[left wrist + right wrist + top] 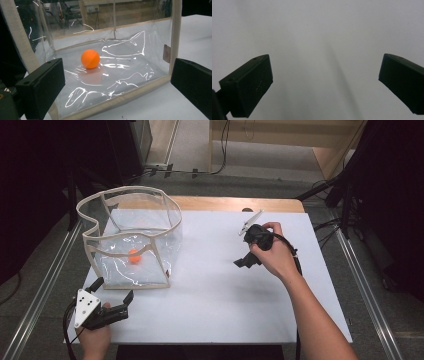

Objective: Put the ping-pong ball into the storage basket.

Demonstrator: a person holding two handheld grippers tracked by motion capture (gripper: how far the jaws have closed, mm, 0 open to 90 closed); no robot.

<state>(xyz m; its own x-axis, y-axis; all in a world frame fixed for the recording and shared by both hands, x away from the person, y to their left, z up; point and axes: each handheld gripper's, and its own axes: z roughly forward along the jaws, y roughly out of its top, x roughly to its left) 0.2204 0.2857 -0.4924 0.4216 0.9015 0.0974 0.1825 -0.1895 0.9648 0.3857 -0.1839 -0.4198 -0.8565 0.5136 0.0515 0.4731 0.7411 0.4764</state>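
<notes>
sitting already inside clear bag [131, 237]: orange ball [134, 256]. hovering spread, gripping nothing: left tool [113, 290] near bag, right tool [244, 262] over bare tabletop [215, 290]. looking nearly finished.

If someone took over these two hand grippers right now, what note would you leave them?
Left gripper: open, holding nothing, at the table's near left corner, facing the clear bag.
Right gripper: open, holding nothing, above bare white table.
Orange ball: lying on the bag's floor; the bag stands open-topped at the table's far left.
Done: the ball is in the bag.
Left: probably gripping the bag; neither gripper touches it yet.
</notes>
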